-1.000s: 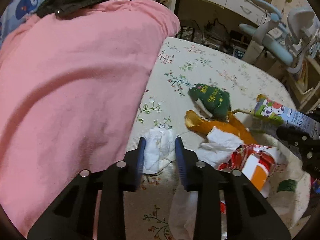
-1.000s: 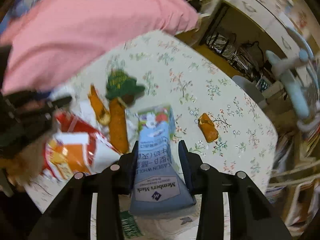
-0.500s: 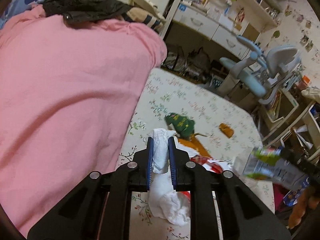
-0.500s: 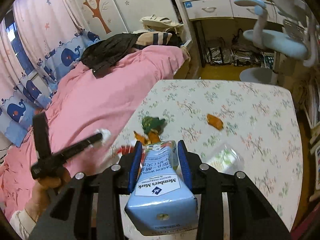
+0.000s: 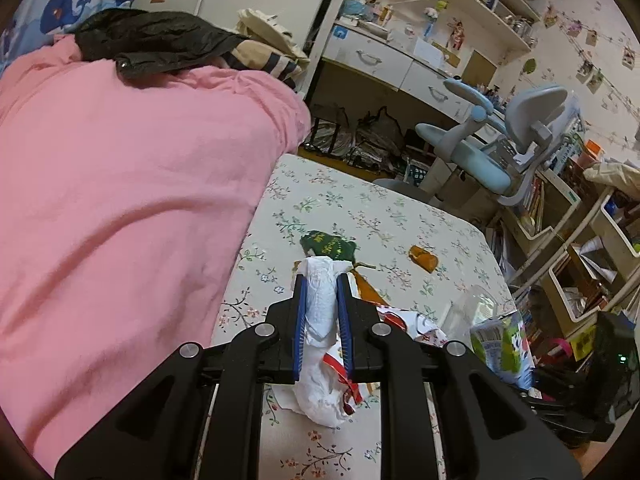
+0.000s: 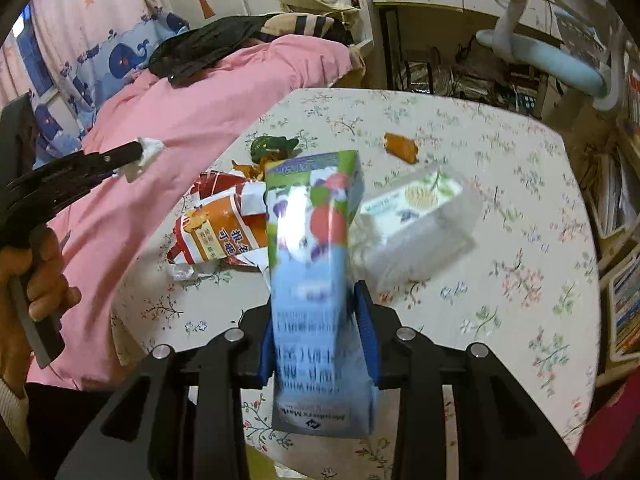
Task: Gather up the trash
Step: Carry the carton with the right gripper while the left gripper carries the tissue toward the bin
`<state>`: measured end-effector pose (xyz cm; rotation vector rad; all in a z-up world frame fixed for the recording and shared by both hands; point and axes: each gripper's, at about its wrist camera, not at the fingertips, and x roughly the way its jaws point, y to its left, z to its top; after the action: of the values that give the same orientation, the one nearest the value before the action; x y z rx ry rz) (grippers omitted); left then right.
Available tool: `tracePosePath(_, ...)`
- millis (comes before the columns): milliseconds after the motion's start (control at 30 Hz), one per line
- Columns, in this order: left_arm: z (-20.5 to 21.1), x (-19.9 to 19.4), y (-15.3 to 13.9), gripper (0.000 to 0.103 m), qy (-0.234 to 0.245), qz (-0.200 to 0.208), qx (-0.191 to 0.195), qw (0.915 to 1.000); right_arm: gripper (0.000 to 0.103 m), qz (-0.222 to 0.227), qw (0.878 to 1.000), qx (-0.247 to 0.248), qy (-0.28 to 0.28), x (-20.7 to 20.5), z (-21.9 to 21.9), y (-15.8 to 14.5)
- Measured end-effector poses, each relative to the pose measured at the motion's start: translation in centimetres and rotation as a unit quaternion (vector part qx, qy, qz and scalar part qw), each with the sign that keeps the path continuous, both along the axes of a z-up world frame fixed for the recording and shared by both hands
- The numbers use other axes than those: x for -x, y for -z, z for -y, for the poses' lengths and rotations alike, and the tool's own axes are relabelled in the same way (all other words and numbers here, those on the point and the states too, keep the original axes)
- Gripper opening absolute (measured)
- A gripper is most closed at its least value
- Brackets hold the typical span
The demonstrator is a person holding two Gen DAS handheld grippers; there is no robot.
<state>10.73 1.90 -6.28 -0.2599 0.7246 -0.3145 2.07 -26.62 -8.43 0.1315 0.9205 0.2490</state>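
Note:
My left gripper point(image 5: 322, 280) is shut on a crumpled white tissue point(image 5: 320, 308) and holds it above the floral table point(image 5: 384, 216); it also shows in the right wrist view point(image 6: 140, 152) at the left. My right gripper point(image 6: 316, 300) is shut on a blue and green milk carton point(image 6: 312, 248), lifted above the table; the carton also shows in the left wrist view point(image 5: 502, 344). On the table lie a red and orange snack bag point(image 6: 216, 232), a green wrapper point(image 5: 328, 245), an orange wrapper point(image 5: 423, 257) and a clear plastic tub point(image 6: 416, 216).
A bed with a pink blanket point(image 5: 120, 200) borders the table's left side. A blue desk chair point(image 5: 500, 152) and a desk with drawers point(image 5: 400, 64) stand beyond the far edge. Shelves with books point(image 5: 580, 240) are at the right.
My left gripper closed on the tissue and lifted it off the table. My right gripper rose and pulled back with the carton.

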Motion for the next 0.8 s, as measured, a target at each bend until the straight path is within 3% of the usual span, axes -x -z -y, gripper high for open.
tracePosePath(200, 0.9, 2.3, -1.4, 0.014, 0.025, 0.03, 0.003, 0.9992, 0.034, 0.031, 0.99, -0.13, 0.034, 1.7, 3.0, -1.3)
tracePosePath(333, 1.4, 4.6, -2.5, 0.014, 0.037, 0.052, 0.004, 0.998, 0.034, 0.059, 0.982, -0.175, 0.037, 4.1, 3.3, -2.7)
tracePosePath(600, 2.0, 10.1, -3.2, 0.014, 0.056, 0.076, 0.016, 0.9954, 0.034, 0.09, 0.98, -0.175, 0.015, 9.3, 0.5, -3.4)
tracePosePath(800, 2.1, 13.4, -2.4, 0.014, 0.064, 0.071, 0.012, 0.9954, 0.034, 0.074, 0.984, -0.161, 0.005, 12.5, -1.5, -1.7)
